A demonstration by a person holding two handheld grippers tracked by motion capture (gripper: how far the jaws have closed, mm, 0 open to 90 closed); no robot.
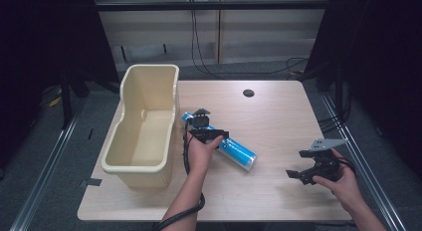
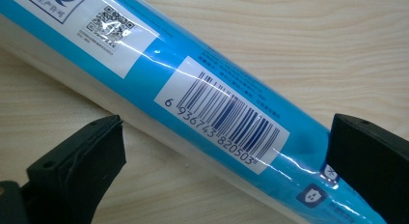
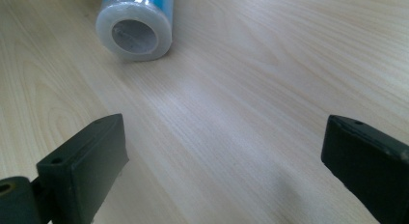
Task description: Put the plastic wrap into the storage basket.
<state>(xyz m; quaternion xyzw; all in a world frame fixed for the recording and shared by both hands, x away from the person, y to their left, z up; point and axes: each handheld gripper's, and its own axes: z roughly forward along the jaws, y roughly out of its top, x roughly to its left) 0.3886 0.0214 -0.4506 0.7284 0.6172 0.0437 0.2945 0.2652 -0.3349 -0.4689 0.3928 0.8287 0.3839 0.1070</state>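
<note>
I see the blue roll point(image 1: 225, 144) lying flat on the wooden table point(image 1: 278, 121), just right of the cream bin point(image 1: 144, 126). My left gripper point(image 1: 208, 134) sits over its middle, jaws spread either side of the barcode, not pinching. My right gripper point(image 1: 304, 175) hovers near the right edge, jaws wide apart, well clear of the roll's end.

The blue roll point(image 2: 202, 93) carries a white barcode label point(image 2: 223, 115) with the number 6 936743 820503. Farther along its wrapper sits a QR code point(image 2: 109, 26) with small print beside it, seemingly Chinese characters, too blurred to read.
</note>
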